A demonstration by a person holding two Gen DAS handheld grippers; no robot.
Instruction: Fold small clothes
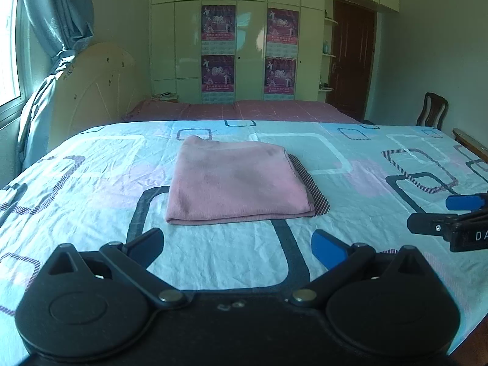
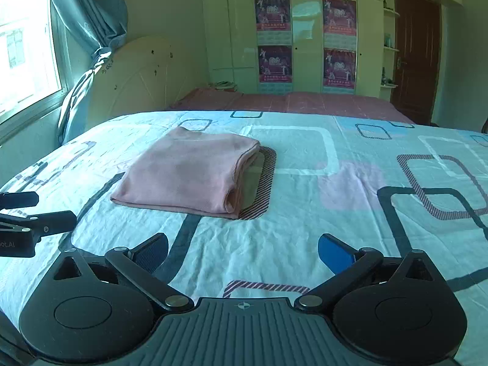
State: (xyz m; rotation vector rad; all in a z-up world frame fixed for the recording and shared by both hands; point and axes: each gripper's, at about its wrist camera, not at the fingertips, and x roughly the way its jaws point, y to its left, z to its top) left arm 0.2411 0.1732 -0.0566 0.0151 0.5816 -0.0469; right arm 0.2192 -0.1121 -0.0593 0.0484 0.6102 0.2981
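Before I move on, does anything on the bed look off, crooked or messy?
Nothing stands out. The pink garment lies folded flat on the patterned bedsheet, its edges fairly even. Both tongs, left and right, are open and clear of it.

1. Daylight enters through a window (image 2: 27, 52) on the left, flanked by a tied-back blue curtain (image 2: 88, 21).
2. A pale wardrobe (image 1: 238, 36) fills the far wall and carries four posters (image 1: 218, 24).
3. A dark wooden door (image 2: 416, 58) stands at right.
4. A cream, seemingly curved headboard (image 1: 94, 85) leans beside the curtain.
5. A chair (image 1: 431, 111) stands past the bed's (image 1: 91, 158) far right corner.
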